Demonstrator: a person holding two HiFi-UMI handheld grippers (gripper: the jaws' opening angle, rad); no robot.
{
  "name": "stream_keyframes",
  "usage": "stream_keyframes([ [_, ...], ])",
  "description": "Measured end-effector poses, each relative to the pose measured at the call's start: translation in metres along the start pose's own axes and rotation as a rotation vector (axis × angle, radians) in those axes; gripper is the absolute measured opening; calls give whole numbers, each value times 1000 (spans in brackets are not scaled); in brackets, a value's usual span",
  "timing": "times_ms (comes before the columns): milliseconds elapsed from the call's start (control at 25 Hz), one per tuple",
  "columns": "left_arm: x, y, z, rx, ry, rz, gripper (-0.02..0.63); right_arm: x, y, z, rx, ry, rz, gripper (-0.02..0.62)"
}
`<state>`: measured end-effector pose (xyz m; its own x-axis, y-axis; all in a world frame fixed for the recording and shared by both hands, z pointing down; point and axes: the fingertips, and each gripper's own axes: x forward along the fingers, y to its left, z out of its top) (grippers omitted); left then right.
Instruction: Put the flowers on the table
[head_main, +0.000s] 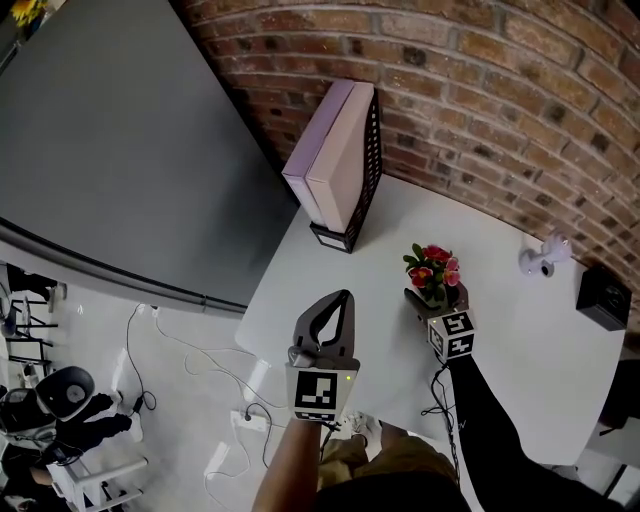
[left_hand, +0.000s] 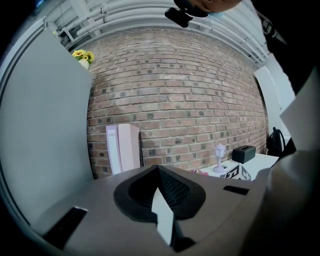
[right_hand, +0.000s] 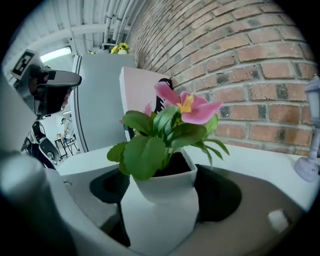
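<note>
A small white pot (right_hand: 162, 200) of pink flowers (head_main: 433, 268) with green leaves stands on the white table (head_main: 330, 260), right of its middle. My right gripper (head_main: 437, 298) is at the pot from the near side. In the right gripper view the pot sits between the two dark jaws of the right gripper (right_hand: 165, 177); the jaws stand wide and do not seem to press on it. My left gripper (head_main: 343, 298) hovers over the table's near left part, its jaws meeting in a point with nothing in them. The left gripper (left_hand: 158, 171) points toward the brick wall.
A black file holder with pink boxes (head_main: 340, 165) stands at the table's far left by the brick wall (head_main: 480, 90). A small white lamp (head_main: 545, 255) and a black box (head_main: 603, 297) sit at the right. Left of the table there is a grey panel, with cables on the floor below.
</note>
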<state>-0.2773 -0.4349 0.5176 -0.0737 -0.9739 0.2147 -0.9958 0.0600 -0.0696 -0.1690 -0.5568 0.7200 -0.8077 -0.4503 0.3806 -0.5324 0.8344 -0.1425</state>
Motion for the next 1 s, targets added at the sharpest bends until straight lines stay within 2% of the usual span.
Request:
stream_keyframes([
  [160, -3, -2, 4, -21, -2, -14, 6, -14, -1, 0, 8, 0, -13, 394],
  [600, -21, -15, 21, -8, -30, -77, 6, -67, 13, 18, -18, -51, -81, 394],
  [1000, -62, -29, 40, 9, -39, -207, 6, -137, 67, 85, -64, -168, -151, 394],
])
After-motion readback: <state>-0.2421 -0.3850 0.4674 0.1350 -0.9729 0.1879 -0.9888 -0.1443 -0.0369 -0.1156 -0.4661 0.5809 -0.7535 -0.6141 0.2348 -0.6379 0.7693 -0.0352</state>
